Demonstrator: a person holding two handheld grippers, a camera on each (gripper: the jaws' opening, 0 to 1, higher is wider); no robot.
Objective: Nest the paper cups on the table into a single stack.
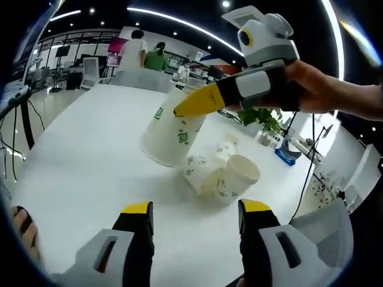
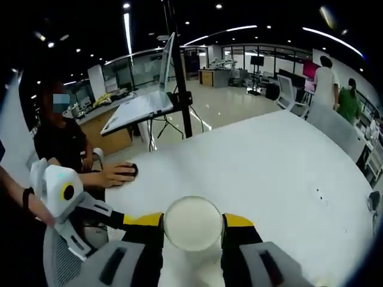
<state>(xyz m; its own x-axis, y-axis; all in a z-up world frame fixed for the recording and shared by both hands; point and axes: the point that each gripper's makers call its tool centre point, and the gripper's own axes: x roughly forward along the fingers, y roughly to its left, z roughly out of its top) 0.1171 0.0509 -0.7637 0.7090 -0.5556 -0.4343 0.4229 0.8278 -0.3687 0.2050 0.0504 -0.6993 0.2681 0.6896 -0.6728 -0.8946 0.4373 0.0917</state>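
Observation:
A white paper cup (image 1: pixel 172 133) with green marks hangs tilted above the white table (image 1: pixel 84 155), its mouth facing down and left. My right gripper (image 1: pixel 192 106) comes in from the upper right and is shut on it. In the right gripper view the cup's round base (image 2: pixel 192 225) sits squeezed between my right gripper's (image 2: pixel 192 222) yellow tips. Several more cups lie on their sides just past it: a big one (image 1: pixel 234 177), one beside it (image 1: pixel 199 170) and a small one (image 1: pixel 226 149). My left gripper (image 1: pixel 197 209) stands open low in front, nothing between its jaws.
A person sits at the table's edge with a hand on a mouse (image 2: pixel 122 172). A laptop on a stand (image 2: pixel 140 107) rises behind. Grey chairs (image 1: pixel 140 79) and people stand at the far end of the table. A plant (image 1: pixel 260 116) is beyond the right edge.

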